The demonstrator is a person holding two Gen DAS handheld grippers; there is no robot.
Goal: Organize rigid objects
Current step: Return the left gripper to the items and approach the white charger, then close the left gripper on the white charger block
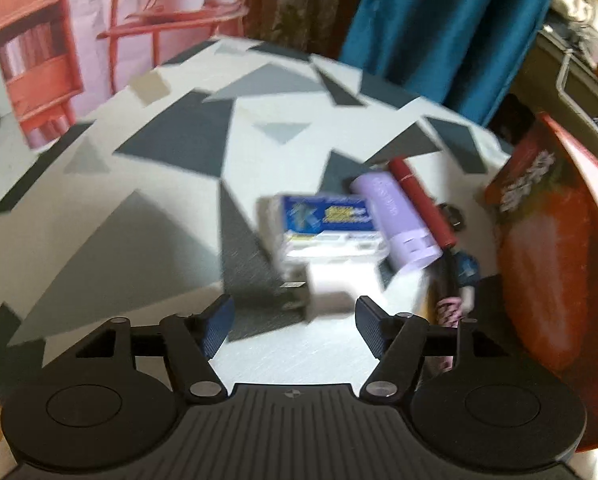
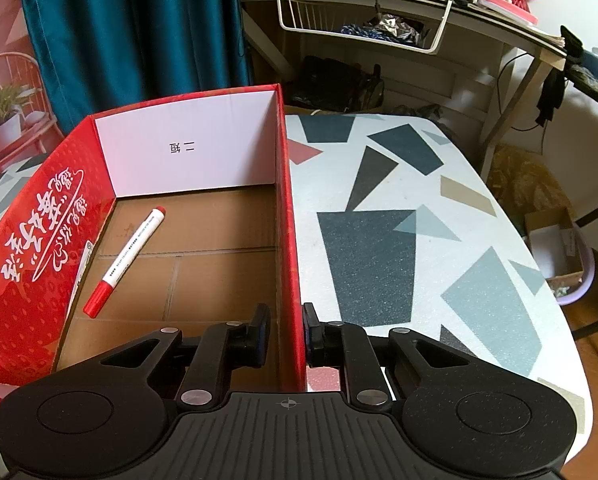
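In the left wrist view a blurred heap lies on the patterned table (image 1: 171, 220): a white and blue box (image 1: 327, 224), a lilac tube (image 1: 395, 216), a dark red pen (image 1: 423, 204) and small items beside them. My left gripper (image 1: 295, 328) stands open above the table just short of the box, nothing between its fingers. The red cardboard box (image 1: 551, 264) rises at the right. In the right wrist view my right gripper (image 2: 286, 336) is shut on the red box's right wall (image 2: 289, 240). A red and white marker (image 2: 127, 260) lies on the box's brown floor.
A teal curtain (image 2: 131, 28) hangs behind the table. A desk with a white wire basket (image 2: 363, 28) stands beyond the table's far end. A small carton (image 2: 555, 244) sits on the floor to the right. An orange shelf backdrop (image 1: 35, 52) is at the far left.
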